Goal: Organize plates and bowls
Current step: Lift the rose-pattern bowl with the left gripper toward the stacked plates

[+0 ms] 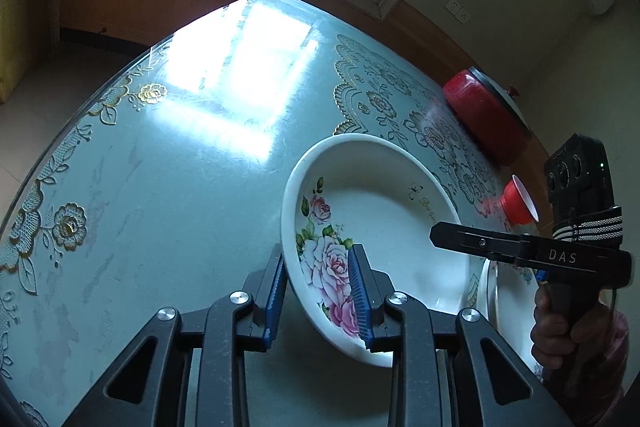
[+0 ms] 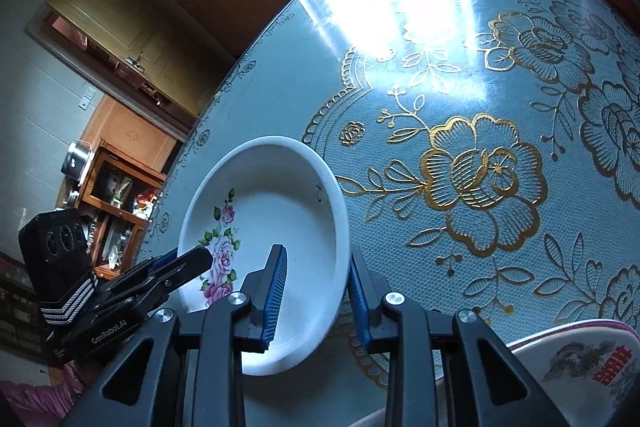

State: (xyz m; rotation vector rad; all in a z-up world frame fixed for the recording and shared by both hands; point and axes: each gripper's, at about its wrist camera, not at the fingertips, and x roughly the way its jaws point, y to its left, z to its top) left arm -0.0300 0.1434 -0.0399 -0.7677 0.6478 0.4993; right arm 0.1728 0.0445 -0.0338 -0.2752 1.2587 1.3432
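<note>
A white bowl with pink roses [image 1: 380, 223] is held between both grippers over the blue table. It also shows in the right wrist view [image 2: 276, 203]. My left gripper [image 1: 320, 291] straddles its left rim, one blue pad inside and one outside. My right gripper [image 2: 318, 291] straddles the opposite rim the same way. The right gripper also shows in the left wrist view [image 1: 476, 239], the left one in the right wrist view [image 2: 176, 267]. A second white plate [image 1: 492, 291] with a printed design lies under the bowl's right side, seen also in the right wrist view [image 2: 592, 359].
The round table [image 1: 180, 187] has a glossy blue cloth with gold flowers. A red lidded pot [image 1: 488, 111] and a red cup [image 1: 518, 201] stand at its right edge. A wooden cabinet [image 2: 116, 199] stands beyond the table's left side.
</note>
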